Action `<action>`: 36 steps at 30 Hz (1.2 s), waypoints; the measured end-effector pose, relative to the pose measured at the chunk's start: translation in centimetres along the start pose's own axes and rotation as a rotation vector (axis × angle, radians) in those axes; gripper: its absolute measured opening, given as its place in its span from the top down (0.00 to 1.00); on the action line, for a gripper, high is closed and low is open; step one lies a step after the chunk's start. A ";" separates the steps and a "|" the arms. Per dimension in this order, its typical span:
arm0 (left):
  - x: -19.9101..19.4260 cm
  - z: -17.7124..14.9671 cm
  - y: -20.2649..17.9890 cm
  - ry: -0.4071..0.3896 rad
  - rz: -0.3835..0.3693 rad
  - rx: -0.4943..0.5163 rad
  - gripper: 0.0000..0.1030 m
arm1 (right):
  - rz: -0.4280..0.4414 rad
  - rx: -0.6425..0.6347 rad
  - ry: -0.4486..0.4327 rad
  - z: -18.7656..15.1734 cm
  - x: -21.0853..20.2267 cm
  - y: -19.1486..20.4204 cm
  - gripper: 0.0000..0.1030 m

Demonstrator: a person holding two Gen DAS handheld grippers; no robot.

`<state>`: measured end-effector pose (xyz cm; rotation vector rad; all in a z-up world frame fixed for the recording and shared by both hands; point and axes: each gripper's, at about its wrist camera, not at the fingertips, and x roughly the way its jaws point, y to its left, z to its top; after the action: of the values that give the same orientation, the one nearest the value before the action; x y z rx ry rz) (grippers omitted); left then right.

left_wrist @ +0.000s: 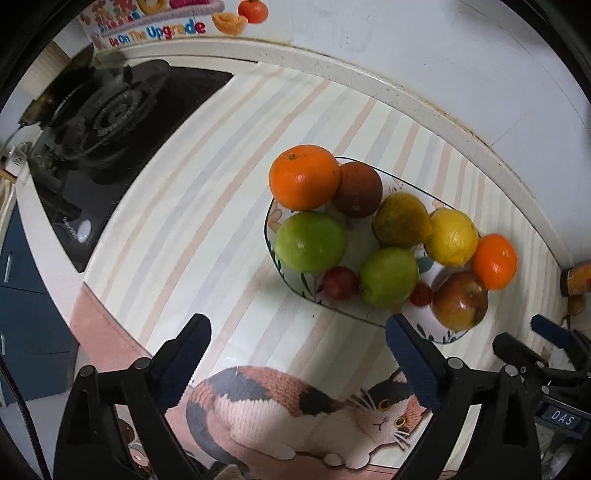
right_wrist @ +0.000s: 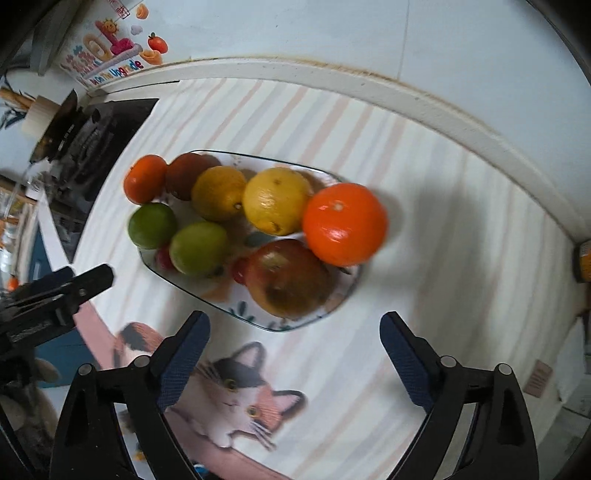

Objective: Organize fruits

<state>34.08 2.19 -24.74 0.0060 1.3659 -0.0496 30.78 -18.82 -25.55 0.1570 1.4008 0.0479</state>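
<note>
- Left wrist view: left tongs (left_wrist: pixel 297 349) are hanging released, empty, above the fruit plate (left_wrist: pixel 271 214).
- Right tongs (right_wrist: pixel 295 345) are gaping empty too.

This was a home kitchen. A black glass gas hob (left_wrist: pixel 110 122) with a ringed burner was set into the bench at its far left corner, and a pale raised lip (left_wrist: pixel 369 79) ran along the bench's back edge where it met a white wall (left_wrist: pixel 424 33). A striped mat printed with a calico cat (left_wrist: pixel 314 410) covered the bench — a household touch. On it, toward the back edge, sat a decorated plate (left_wrist: pixel 271 218) heaped with oranges, lemons, green fruit and an apple. A bright sticker (left_wrist: pixel 159 31) reading "Be On The Upgrade" was stuck to the wall behind the hob, and blue cabinet fronts (left_wrist: pixel 22 280) showed below the bench's left edge.
</note>
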 end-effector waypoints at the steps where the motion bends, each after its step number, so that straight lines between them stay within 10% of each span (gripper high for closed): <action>1: -0.2 -0.4 -0.1 -0.007 0.008 0.001 0.06 | -0.005 -0.001 -0.007 -0.3 -0.3 -0.1 0.07; 18: -8.3 -6.2 -2.5 -0.167 0.103 -0.065 0.06 | -0.008 -0.084 -0.163 -4.7 -8.2 -1.7 0.04; 36: -22.8 -18.6 -4.1 -0.427 0.060 -0.072 0.06 | 0.001 -0.133 -0.411 -18.5 -24.6 -1.9 0.04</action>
<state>11.08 -0.53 -6.14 -0.0234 0.9389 0.0472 8.31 -22.26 -4.75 0.0523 0.9836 0.1034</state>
